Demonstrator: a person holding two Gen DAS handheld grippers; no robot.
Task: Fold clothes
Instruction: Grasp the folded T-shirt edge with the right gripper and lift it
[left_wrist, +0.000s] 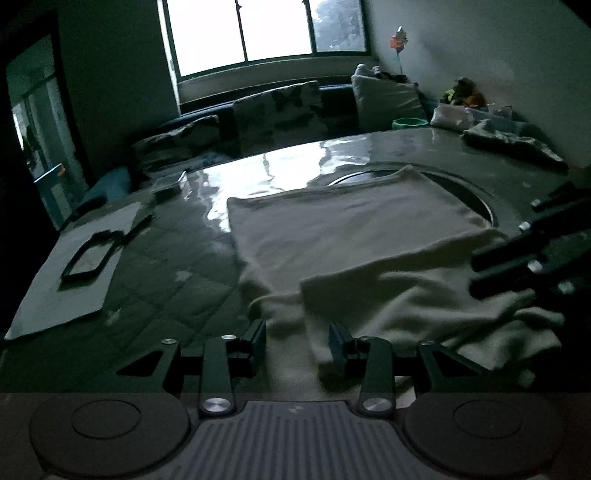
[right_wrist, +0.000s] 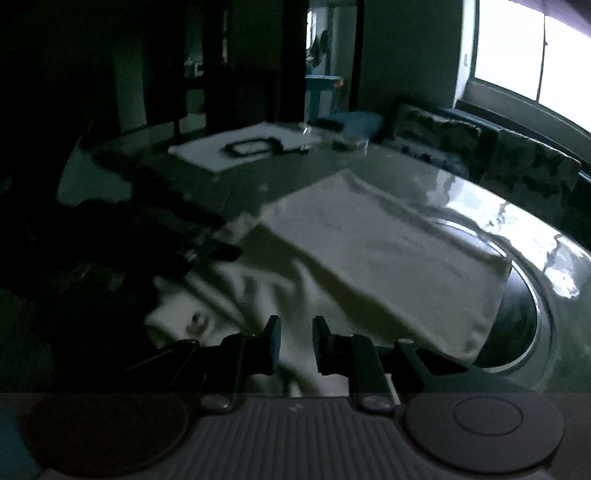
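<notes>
At the bottom centre of the left wrist view, the left gripper (left_wrist: 297, 343) has its jaws parted, nothing between them, the rumpled near edge of the pale garment (left_wrist: 354, 236) just ahead. The right gripper (right_wrist: 296, 341) likewise stands open — its fingers over the garment's bunched lower part. Farther out the cloth lies flat across the glossy table (left_wrist: 258, 177), covering part of a dark round inset (right_wrist: 524, 317). A sheet of paper (left_wrist: 62, 280) sits at frame left — a window (left_wrist: 258, 29) glows above.
</notes>
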